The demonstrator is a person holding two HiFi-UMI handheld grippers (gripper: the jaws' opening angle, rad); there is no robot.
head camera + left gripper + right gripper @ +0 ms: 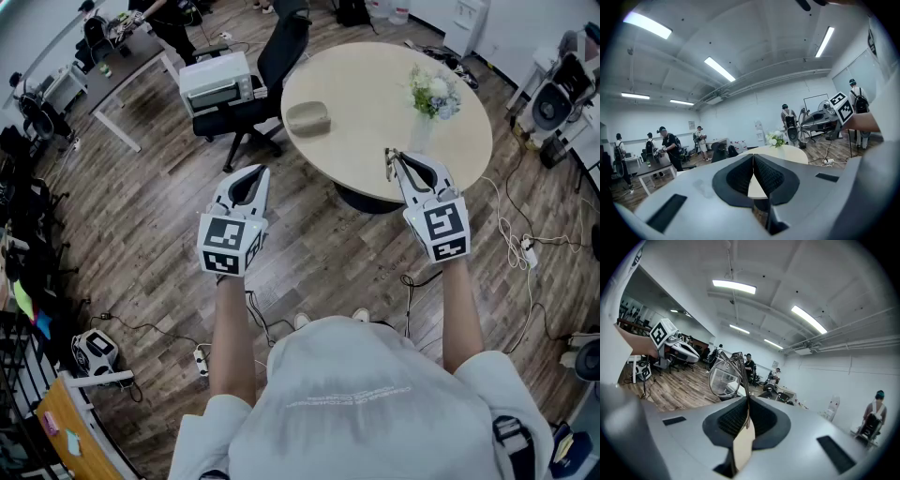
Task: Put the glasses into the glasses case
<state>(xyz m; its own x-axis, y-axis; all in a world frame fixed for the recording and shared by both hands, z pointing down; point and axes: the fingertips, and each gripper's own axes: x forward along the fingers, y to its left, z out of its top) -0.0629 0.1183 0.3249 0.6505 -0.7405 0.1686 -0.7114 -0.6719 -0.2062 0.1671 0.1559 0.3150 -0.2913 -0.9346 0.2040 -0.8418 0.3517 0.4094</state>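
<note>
The head view looks steeply down from above onto the left gripper, the right gripper and the round table beyond. Each gripper view sits close behind its jaws, facing level across the room; the left one shares that table.

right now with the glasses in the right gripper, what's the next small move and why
Probably reach the left gripper toward the glasses case on the table, to open it. The right gripper is shut on the glasses, the left is shut on nothing, and the case looks closed and lies apart from both grippers.
</note>
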